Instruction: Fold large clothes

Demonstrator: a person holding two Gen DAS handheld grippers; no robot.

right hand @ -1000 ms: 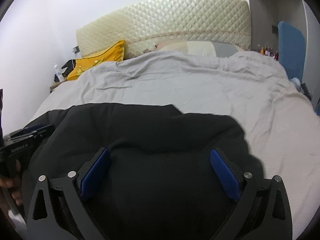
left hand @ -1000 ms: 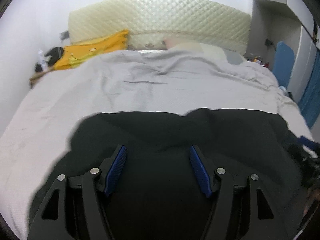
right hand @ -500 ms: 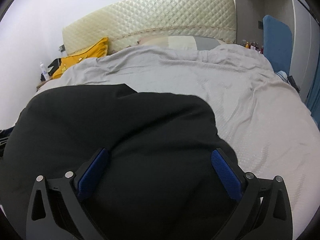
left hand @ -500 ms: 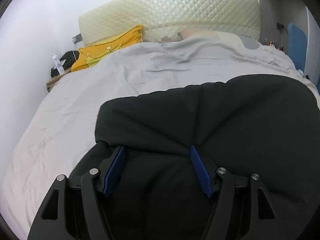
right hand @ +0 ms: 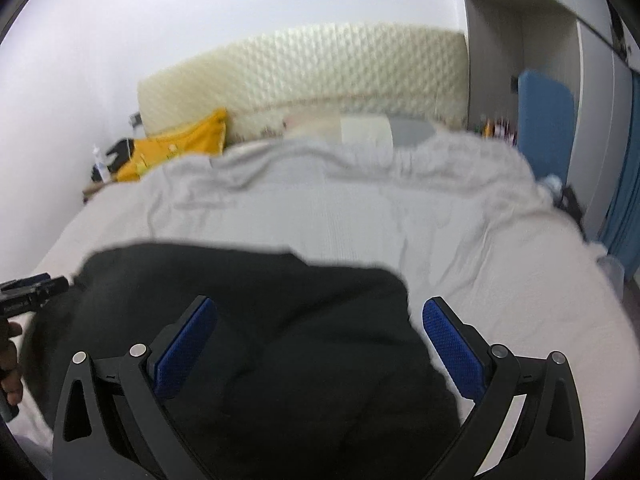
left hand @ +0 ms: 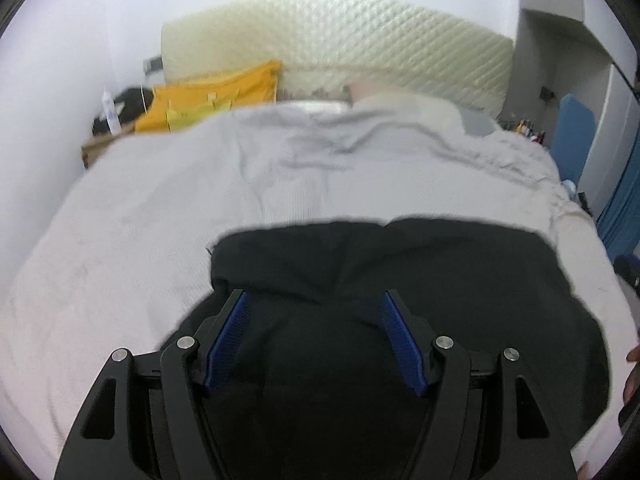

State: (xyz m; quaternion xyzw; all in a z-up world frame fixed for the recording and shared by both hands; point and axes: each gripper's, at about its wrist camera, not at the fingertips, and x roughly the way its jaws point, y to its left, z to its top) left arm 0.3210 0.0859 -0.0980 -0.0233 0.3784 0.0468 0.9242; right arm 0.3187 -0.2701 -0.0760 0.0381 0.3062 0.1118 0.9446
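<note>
Large black fabric garment (left hand: 400, 280) bunched at the near edge of the grey-sheeted bed (left hand: 160, 240), both hand-held grippers, left (left hand: 316, 336) and right (right hand: 316, 344), wide over it, unclamped; risk: loose folds slump unevenly.

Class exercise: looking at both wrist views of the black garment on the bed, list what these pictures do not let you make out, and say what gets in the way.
- Black garment: type and near edge, hidden behind the left gripper and cut off at the bottom edge.
- Right gripper: whether it pinches cloth, dark fabric shows no detail.
- Nightstand items: blurred, too small.
- Pillows: half hidden by the grey duvet.
</note>
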